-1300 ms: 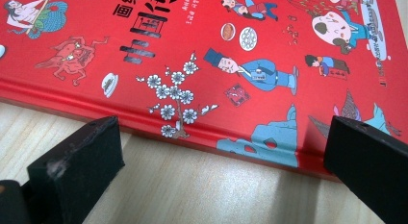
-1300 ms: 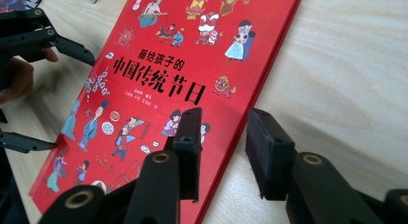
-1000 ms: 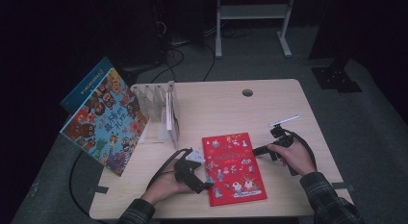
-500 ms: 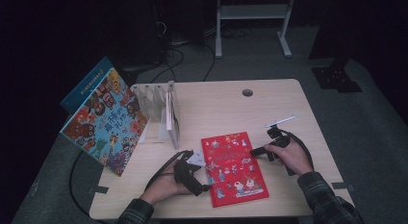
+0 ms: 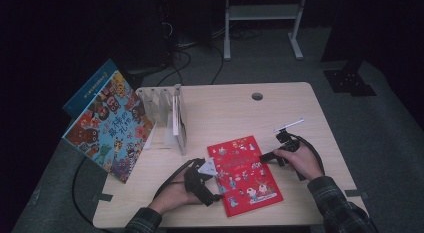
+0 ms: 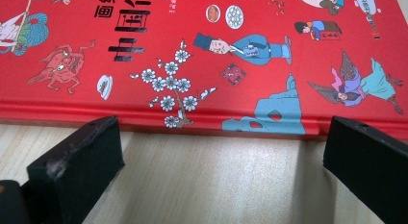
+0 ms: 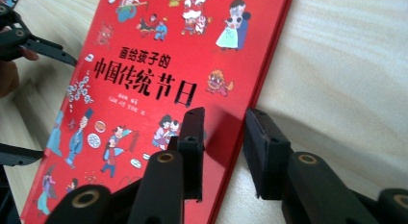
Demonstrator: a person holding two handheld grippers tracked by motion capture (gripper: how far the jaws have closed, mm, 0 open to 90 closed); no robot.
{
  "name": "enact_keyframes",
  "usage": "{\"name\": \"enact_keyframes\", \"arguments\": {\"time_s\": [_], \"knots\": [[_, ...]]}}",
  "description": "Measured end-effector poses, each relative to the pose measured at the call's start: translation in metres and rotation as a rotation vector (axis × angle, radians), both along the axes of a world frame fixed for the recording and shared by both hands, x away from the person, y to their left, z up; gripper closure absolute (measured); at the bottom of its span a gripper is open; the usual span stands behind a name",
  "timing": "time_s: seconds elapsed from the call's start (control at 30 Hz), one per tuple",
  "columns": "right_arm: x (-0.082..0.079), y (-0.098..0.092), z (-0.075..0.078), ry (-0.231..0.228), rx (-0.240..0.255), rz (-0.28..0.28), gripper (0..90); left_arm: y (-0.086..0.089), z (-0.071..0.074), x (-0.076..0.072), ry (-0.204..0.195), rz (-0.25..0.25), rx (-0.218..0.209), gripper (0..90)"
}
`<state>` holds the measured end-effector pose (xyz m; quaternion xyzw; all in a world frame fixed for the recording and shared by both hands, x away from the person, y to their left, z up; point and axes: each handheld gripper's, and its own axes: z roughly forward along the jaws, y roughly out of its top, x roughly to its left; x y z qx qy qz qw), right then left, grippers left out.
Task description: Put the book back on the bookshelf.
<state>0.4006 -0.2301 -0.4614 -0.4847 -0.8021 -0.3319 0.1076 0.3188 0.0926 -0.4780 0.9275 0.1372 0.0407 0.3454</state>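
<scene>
A red picture book (image 5: 244,174) with cartoon figures lies flat on the table's near half. My left gripper (image 5: 216,182) rests on the wood at the book's left edge. In the left gripper view its jaws stand wide open, with the book's spine edge (image 6: 202,120) just beyond them and bare wood between them. My right gripper (image 5: 262,158) is at the book's right edge. Its fingertips (image 7: 192,137) are a little apart: one jaw is over the red cover (image 7: 144,80), the other over the wood, and the book's edge runs through the gap.
A white slotted book rack (image 5: 167,118) stands at the back left, and a large colourful book (image 5: 107,128) leans against its left side, past the table edge. The wooden table (image 5: 225,113) has a cable hole (image 5: 257,96). A white stand (image 5: 260,13) rises behind.
My right gripper has moved left and nearer, up to the red book's right edge. The left gripper and the book have stayed in place.
</scene>
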Motion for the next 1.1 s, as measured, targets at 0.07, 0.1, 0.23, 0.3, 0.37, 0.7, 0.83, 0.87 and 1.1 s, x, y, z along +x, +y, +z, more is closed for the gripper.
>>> {"name": "enact_keyframes", "arguments": {"time_s": [0.07, 0.1, 0.23, 0.3, 0.37, 0.7, 0.83, 0.87, 1.1], "knots": [[0.0, -0.002, 0.003, -0.001, 0.024, 0.0, 71.9, 0.0, 0.0, 0.0, 0.0, 0.0, -0.005, 0.0], [0.0, -0.003, 0.004, 0.017, 0.065, 0.006, 71.2, 0.0, 0.0, 0.0, 0.0, 0.0, -0.005, 0.0], [0.001, 0.0, 0.003, 0.004, 0.036, 0.0, 69.8, 0.001, -0.001, 0.0, -0.001, 0.0, -0.007, 0.0], [0.004, -0.002, 0.002, 0.017, 0.044, -0.01, 70.0, 0.001, -0.001, 0.0, -0.003, 0.0, -0.01, 0.0], [0.006, -0.003, 0.002, 0.028, 0.039, -0.017, 69.9, 0.001, -0.001, 0.0, -0.003, -0.001, -0.011, 0.0], [0.015, -0.004, -0.008, 0.095, 0.049, -0.028, 72.7, 0.002, -0.002, 0.0, -0.007, -0.002, -0.021, 0.0], [0.015, -0.005, -0.007, 0.103, 0.052, -0.026, 73.5, 0.002, -0.002, 0.0, -0.013, -0.008, -0.019, 0.0], [0.015, -0.005, -0.007, 0.104, 0.054, -0.024, 74.0, 0.002, -0.002, -0.001, -0.016, -0.01, -0.02, 0.0], [0.014, -0.008, -0.005, 0.105, 0.074, -0.016, 74.8, 0.003, -0.003, -0.001, -0.029, -0.028, -0.013, 0.0]]}}
